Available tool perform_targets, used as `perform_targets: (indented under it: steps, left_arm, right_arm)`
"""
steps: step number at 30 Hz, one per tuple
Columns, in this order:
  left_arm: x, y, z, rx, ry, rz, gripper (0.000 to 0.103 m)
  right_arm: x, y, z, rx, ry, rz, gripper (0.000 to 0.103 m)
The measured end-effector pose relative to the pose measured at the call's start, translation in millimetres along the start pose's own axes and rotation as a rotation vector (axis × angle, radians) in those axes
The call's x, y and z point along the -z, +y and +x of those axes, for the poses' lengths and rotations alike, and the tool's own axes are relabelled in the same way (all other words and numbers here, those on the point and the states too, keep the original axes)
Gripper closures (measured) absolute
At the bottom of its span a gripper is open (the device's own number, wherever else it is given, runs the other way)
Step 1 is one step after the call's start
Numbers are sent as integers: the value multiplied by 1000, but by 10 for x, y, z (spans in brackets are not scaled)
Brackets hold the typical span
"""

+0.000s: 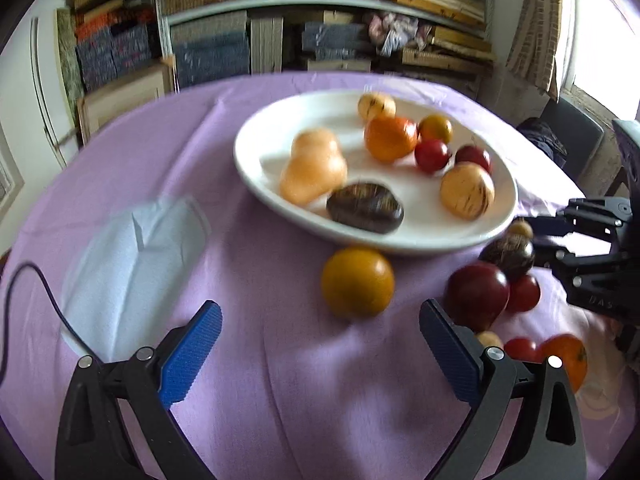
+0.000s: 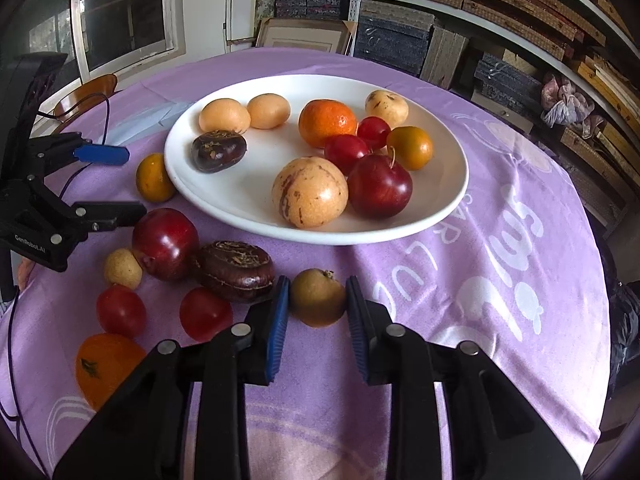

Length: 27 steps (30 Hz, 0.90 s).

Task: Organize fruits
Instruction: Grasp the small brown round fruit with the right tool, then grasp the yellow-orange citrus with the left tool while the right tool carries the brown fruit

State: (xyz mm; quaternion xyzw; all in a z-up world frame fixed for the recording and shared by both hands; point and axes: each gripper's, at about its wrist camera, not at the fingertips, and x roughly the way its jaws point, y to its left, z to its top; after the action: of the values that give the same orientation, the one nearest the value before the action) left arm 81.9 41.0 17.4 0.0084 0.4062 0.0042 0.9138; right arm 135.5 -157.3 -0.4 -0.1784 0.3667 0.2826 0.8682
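Note:
My right gripper (image 2: 317, 301) is shut on a small brownish-green round fruit (image 2: 317, 292) that rests on the purple cloth just in front of the white plate (image 2: 248, 188); both blue pads press its sides. The plate holds several fruits: an orange, red plums, pale melons, a dark passion fruit. My left gripper (image 1: 319, 316) stands open low over the cloth, nothing between its fingers. A yellow-orange fruit (image 1: 358, 282) lies just beyond its fingertips. To its right, a dark red plum (image 1: 476, 294) touches the right finger.
Loose on the cloth left of my right gripper lie a dark passion fruit (image 2: 236, 271), a red plum (image 2: 165, 243), two small red fruits (image 2: 205, 314), an orange (image 2: 105, 364) and a small tan fruit (image 2: 123, 268). Shelves of boxes stand behind the table. A cable (image 1: 48, 296) trails at the left.

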Motion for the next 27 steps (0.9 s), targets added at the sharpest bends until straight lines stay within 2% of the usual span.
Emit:
perform_targets:
  steps: [1, 3, 4, 5, 8, 9, 13, 18, 21, 24, 27]
  left_arm:
    - [-32, -15, 21, -21, -6, 12, 3]
    - [-59, -7, 108, -1, 31, 12, 11]
    - [-66, 5, 136, 10, 44, 6, 27]
    - [-71, 15, 153, 22, 52, 0, 38]
    - [-94, 11, 179, 18, 54, -3, 61]
    - [-103, 4, 182, 21, 52, -1, 64]
    - [-120, -13, 176, 73, 42, -13, 64]
    - [-64, -8, 33, 96, 6, -38, 64]
    - [-73, 9, -220, 108, -44, -46, 64]
    - [-263, -4, -362, 85, -85, -29, 64]
    - [-606, -9, -296, 96, -78, -32, 64]
  right_arm:
    - [0, -4, 8, -3, 6, 3, 75]
    - [5, -7, 6, -5, 6, 6, 75]
    - [8, -14, 6, -9, 7, 9, 75]
    - [15, -29, 5, -15, 7, 14, 75]
    - [4, -85, 13, -36, 11, 38, 75]
    - [3, -92, 13, -39, 11, 42, 75]
    - [3, -111, 13, -39, 11, 42, 75]
    - [85, -142, -78, -69, 9, 57, 75]
    - [134, -247, -389, -63, -62, 98, 75]
    - [26, -387, -660, -42, -148, 146, 76]
    - [-229, -487, -692, -65, -185, 182, 76]
